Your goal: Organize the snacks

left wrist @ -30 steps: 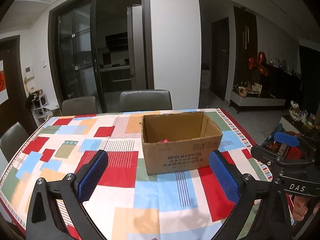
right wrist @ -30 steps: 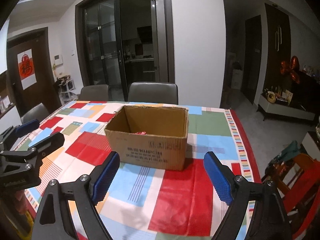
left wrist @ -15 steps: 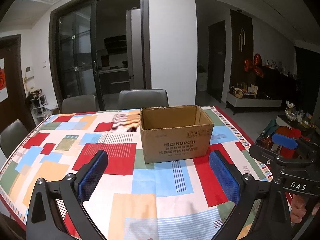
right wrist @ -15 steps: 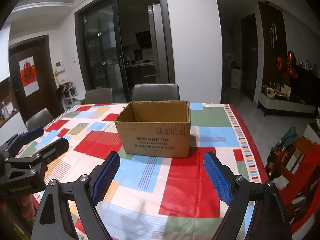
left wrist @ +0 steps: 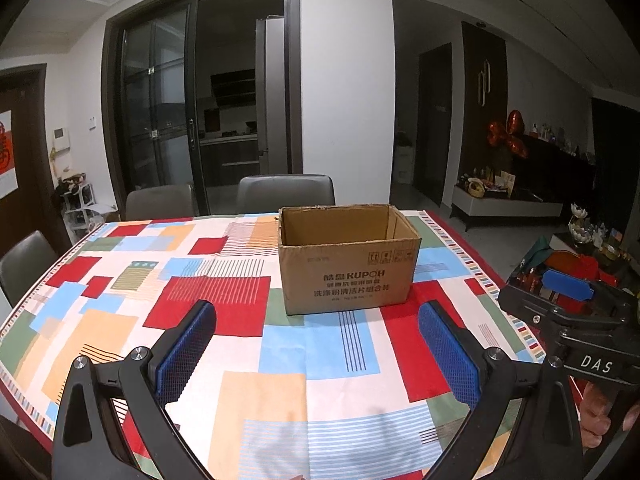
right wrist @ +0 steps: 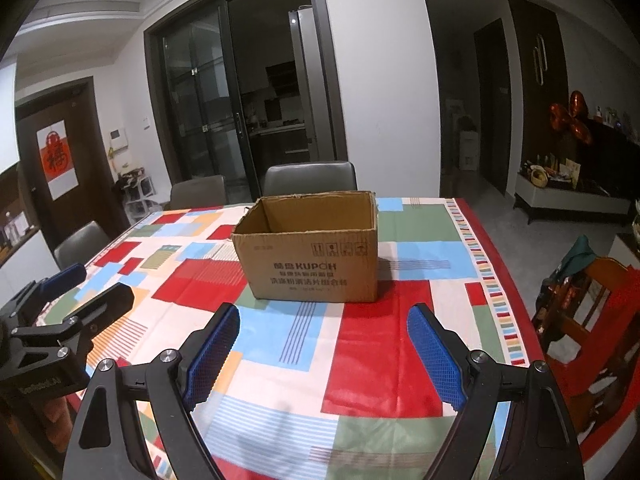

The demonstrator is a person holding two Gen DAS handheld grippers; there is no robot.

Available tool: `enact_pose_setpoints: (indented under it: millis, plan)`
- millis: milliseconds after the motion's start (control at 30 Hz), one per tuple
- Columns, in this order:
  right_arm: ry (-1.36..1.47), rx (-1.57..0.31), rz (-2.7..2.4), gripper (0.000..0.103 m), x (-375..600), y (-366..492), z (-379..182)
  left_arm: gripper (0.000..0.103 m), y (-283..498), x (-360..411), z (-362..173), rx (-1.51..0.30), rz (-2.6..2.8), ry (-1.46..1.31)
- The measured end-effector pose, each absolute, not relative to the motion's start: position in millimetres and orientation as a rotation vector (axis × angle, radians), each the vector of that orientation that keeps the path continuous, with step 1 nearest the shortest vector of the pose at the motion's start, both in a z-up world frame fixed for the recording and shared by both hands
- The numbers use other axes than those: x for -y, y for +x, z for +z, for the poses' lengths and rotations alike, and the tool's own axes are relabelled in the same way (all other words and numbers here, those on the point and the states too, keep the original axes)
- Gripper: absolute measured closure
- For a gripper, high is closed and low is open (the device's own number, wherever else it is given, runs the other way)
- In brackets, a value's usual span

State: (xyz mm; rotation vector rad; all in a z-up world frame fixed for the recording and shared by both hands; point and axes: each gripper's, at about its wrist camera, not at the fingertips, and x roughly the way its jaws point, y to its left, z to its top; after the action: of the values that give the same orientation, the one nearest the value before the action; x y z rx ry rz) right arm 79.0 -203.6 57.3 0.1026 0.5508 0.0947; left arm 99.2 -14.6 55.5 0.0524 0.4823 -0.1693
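An open brown cardboard box (left wrist: 347, 276) printed KUPOH stands on the table, also in the right wrist view (right wrist: 314, 268). From this low angle its inside is hidden. My left gripper (left wrist: 318, 350) is open and empty, over the tablecloth in front of the box. My right gripper (right wrist: 323, 354) is open and empty, also in front of the box. The right gripper shows at the right edge of the left wrist view (left wrist: 568, 300). The left gripper shows at the left edge of the right wrist view (right wrist: 76, 296). No snacks are visible.
A patchwork tablecloth (left wrist: 224, 312) in red, blue, orange and green covers the table. Grey chairs (left wrist: 286, 192) stand at the far side and left. A wooden chair with red cloth (right wrist: 592, 304) stands right of the table. Glass doors (left wrist: 192, 120) are behind.
Both grippers have dropped lower and pulled back from the box. The box interior and a red item seen inside it earlier are now hidden by the front wall. Both stay open.
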Motion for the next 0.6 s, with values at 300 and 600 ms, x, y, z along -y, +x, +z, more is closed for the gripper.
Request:
enact_pose_setpoints:
  millis: [300,600]
  plan:
    - [0.086,-0.523,0.080,0.016,204.9,66.8,61.7,0.000,92.7,16.4,54.5,-0.484,-0.175,0.055]
    - [0.077,-0.500,0.063,0.016,204.6,60.1,63.0,0.000,92.7,16.4,54.4,-0.484,-0.176,0.056]
